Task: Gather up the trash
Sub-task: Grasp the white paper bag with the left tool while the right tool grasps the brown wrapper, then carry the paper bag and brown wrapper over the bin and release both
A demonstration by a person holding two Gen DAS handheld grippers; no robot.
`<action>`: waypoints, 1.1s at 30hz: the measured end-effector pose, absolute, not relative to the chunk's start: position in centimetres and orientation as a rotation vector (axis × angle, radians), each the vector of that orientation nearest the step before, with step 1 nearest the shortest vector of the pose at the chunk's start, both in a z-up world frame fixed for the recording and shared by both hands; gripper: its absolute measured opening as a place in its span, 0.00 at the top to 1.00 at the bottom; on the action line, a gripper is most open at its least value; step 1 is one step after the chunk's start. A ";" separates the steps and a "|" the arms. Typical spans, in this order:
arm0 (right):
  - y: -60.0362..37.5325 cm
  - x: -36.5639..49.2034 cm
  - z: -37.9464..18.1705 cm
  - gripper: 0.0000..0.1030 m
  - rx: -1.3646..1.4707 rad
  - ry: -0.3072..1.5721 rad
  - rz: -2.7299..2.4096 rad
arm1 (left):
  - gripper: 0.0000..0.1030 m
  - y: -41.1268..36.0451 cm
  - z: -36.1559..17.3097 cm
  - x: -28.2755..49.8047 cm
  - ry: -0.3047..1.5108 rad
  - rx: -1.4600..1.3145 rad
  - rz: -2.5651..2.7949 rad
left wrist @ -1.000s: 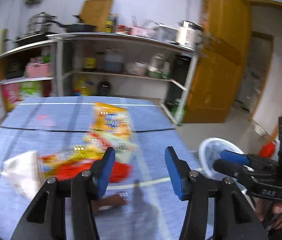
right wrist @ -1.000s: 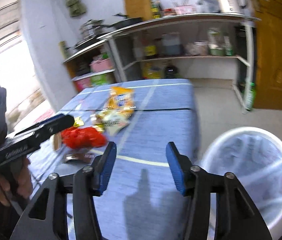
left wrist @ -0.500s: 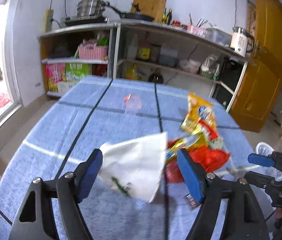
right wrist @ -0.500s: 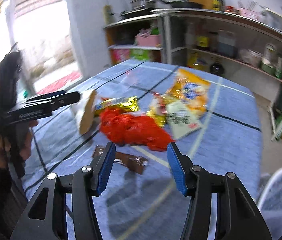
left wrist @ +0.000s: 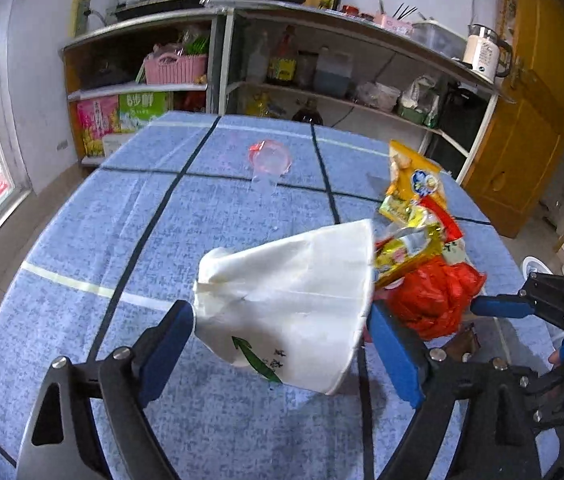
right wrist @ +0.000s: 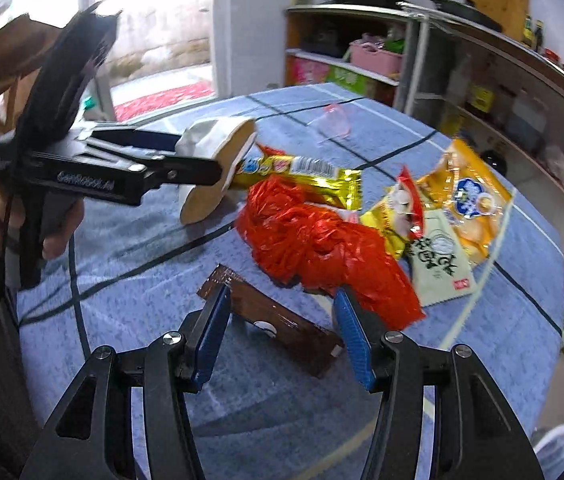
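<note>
Plainly, in the left wrist view the left hand-held gripper (left wrist: 282, 344) is seen low in the frame with its jaws opening wide around a flattened white paper cup (left wrist: 286, 300) that lies on its side on the blue tabletop (left wrist: 122, 232). The cup fills the gap between the two blue pads; whether either pad touches it cannot be told, and no squeeze is shown. Just right of the cup a heap of trash is seen: a crumpled red plastic bag (left wrist: 434, 296), a gold wrapper (left wrist: 406, 256) and a yellow snack bag (left wrist: 414, 180). A clear plastic cup (left wrist: 270, 158) lies apart, toward the upper middle. A risk is judged here: the crushed cup could be pushed along the cloth or could fold and slip out if the pads are closed on its thin wall.

In the right wrist view the right hand-held gripper (right wrist: 278, 336) is seen at the lower centre, unclenched and empty. A brown wrapper (right wrist: 274, 316) lies flat on the tabletop between and just beyond its pads, and the red plastic bag (right wrist: 322, 240) sits above it, against the right pad. Since the wrapper lies flat, it may be skated over rather than pinched, or the bag may be caught instead. The left hand-held gripper (right wrist: 186, 156) is seen at upper left around the white paper cup (right wrist: 218, 168).
</note>
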State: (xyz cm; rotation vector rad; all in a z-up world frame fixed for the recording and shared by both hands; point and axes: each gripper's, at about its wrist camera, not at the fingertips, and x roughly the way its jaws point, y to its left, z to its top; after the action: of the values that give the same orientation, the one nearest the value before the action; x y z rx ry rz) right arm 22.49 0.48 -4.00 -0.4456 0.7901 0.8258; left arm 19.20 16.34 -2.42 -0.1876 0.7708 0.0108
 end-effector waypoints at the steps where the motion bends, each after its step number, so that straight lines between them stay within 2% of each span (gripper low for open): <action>1: 0.6 22.5 -4.3 0.47 -0.461 0.802 0.833 | 0.13 16.5 -2.7 19.5 0.790 -0.203 0.006; 7: 0.4 23.2 -5.3 0.47 -0.428 0.869 0.835 | 0.15 17.5 -3.6 19.9 0.827 -0.300 -0.014; 9: -0.1 23.2 -5.3 0.50 -0.406 0.880 0.824 | 0.16 17.7 -3.6 19.6 0.816 -0.325 -0.016; 10: -0.2 23.2 -5.1 0.61 -0.406 0.878 0.816 | 0.16 17.7 -3.6 19.3 0.806 -0.336 -0.022; 11: -0.2 23.4 -5.0 0.79 -0.399 0.883 0.815 | 0.16 17.7 -3.5 19.2 0.801 -0.346 -0.027; 12: -0.4 23.5 -4.9 0.86 -0.381 0.893 0.818 | 0.16 17.6 -3.5 18.9 0.795 -0.354 -0.032; 33: -8.6 19.2 -0.4 0.87 -0.148 0.803 0.679 | 0.17 11.5 1.9 16.2 0.610 -0.259 -0.160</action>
State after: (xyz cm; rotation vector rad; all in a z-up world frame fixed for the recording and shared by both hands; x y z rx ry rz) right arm 19.21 -8.59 -0.40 -0.1478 0.8032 0.6787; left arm 16.17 11.49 1.89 -0.2585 0.6098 -0.1598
